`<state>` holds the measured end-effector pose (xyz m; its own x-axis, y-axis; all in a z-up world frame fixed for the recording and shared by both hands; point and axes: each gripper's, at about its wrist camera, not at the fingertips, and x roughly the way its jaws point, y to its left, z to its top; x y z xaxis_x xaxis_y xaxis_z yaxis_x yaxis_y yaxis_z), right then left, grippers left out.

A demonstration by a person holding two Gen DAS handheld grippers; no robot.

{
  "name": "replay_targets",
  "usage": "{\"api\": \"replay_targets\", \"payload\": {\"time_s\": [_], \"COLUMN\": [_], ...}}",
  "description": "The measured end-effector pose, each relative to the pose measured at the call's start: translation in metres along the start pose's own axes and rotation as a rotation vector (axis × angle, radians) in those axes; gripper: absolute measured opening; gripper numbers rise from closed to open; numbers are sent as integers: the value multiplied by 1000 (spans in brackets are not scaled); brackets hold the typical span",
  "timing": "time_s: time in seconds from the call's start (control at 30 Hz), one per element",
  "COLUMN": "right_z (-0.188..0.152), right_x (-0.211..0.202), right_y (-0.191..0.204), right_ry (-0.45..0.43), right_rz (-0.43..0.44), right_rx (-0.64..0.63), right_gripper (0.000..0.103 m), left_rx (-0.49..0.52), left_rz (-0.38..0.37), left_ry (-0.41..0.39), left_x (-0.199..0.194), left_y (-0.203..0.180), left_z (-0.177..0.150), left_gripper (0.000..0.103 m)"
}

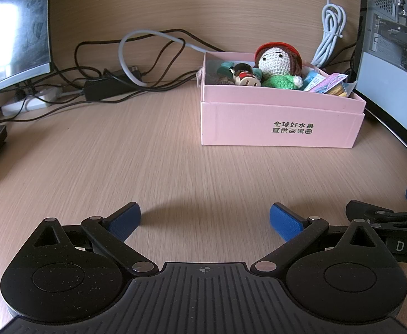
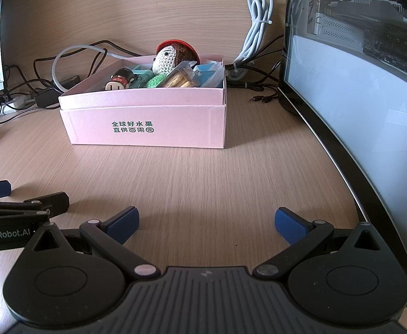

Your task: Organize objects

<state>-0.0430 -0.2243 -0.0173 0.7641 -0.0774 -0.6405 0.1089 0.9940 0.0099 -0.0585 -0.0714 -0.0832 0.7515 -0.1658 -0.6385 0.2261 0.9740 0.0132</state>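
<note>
A pink cardboard box [image 1: 281,122] [image 2: 147,128] stands on the wooden desk. In it lie a crocheted doll with a red hat [image 1: 277,61] [image 2: 170,55], a small figurine plug [image 1: 244,76] [image 2: 120,80], a teal item [image 2: 141,76], a cookie packet [image 2: 179,79] and snack packets [image 1: 328,83]. My left gripper [image 1: 205,220] is open and empty, low over the desk, well in front of the box. My right gripper [image 2: 206,221] is open and empty beside it, also short of the box.
Black and grey cables [image 1: 136,64] and a power strip [image 1: 25,103] lie behind the box at left. A coiled white cable [image 2: 256,25] hangs at the back. A computer case [image 2: 356,83] stands along the right. A monitor [image 1: 11,27] stands at far left.
</note>
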Motion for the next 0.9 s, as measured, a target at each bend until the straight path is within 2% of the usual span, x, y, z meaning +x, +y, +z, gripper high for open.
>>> {"api": "replay_targets", "payload": {"time_s": [0.47,0.67,0.9], "right_z": [0,-1,-1], "right_x": [0,0,1], "right_y": [0,0,0], "right_ry": [0,0,0], "right_rz": [1,1,1], "right_rx": [-1,-1,-1], "right_gripper": [103,103,103], "left_rx": [-13,16,18], "left_rz": [16,-25,-31], "left_ry": [0,0,1], "left_x": [8,1,-1], "left_y": [-3,1,1], "left_z": [6,1,0], "left_gripper": [102,101,101]}}
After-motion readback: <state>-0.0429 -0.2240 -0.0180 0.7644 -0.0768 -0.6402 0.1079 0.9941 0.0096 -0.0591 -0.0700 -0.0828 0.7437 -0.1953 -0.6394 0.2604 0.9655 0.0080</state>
